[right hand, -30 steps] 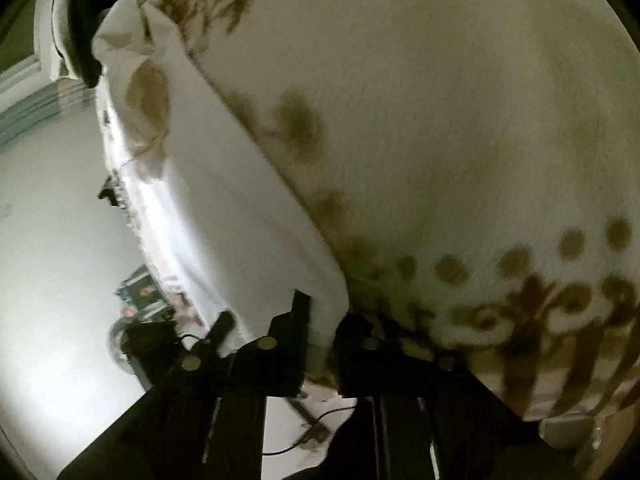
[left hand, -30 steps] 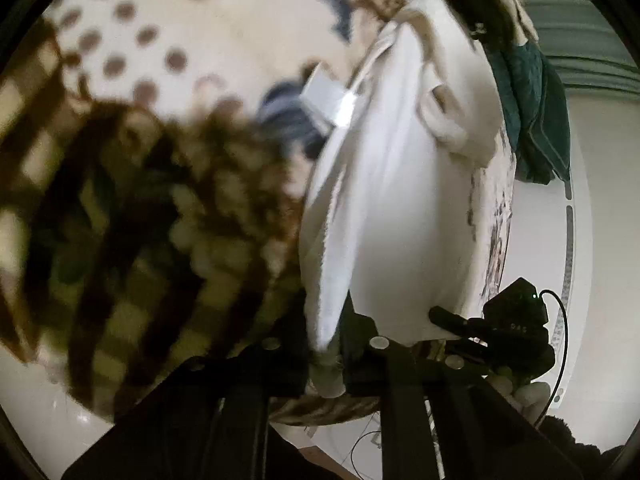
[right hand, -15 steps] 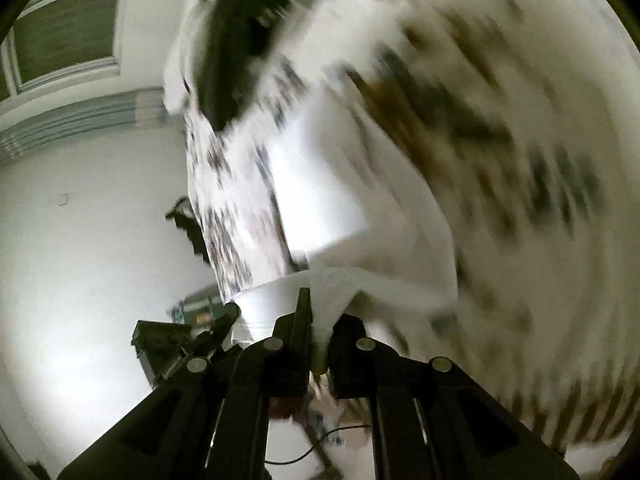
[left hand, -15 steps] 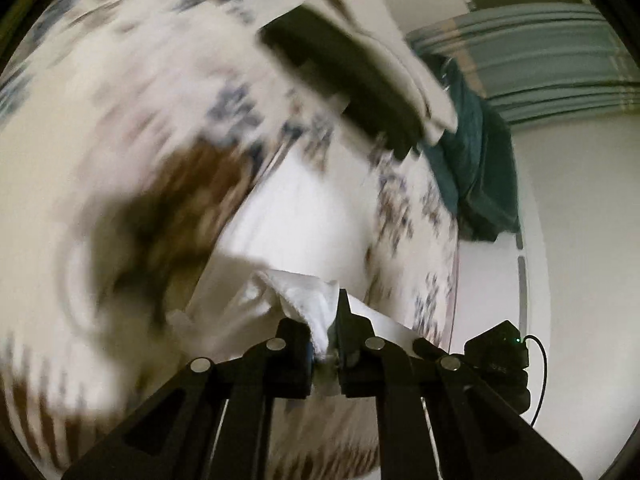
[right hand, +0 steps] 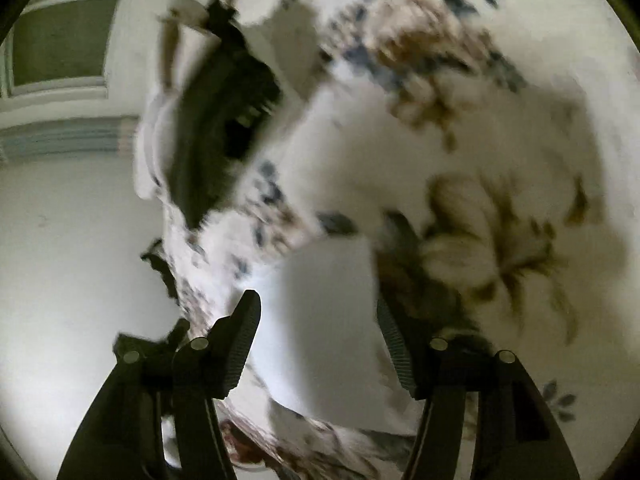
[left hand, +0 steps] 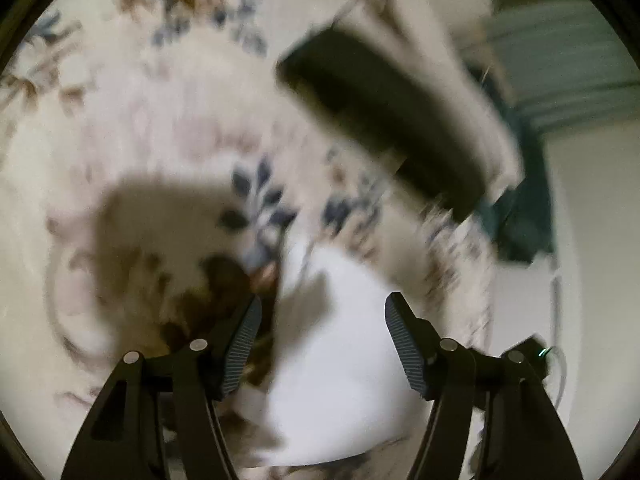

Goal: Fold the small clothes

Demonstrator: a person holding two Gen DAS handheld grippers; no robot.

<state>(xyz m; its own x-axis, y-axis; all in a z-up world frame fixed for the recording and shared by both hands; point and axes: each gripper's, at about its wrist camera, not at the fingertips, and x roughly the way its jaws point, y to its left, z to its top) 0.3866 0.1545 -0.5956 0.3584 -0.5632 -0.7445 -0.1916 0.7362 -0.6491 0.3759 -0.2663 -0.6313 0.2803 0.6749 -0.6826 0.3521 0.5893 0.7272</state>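
Released just now: left gripper and right gripper wide open, empty, above white cloth; fold laid down.

Floral bedspread, white wall, window

- Both wrist views are dim and heavily motion-blurred.
- Fisheye bending curves the edges; corners go black.
- A soft shadow darkens the floral bedding.
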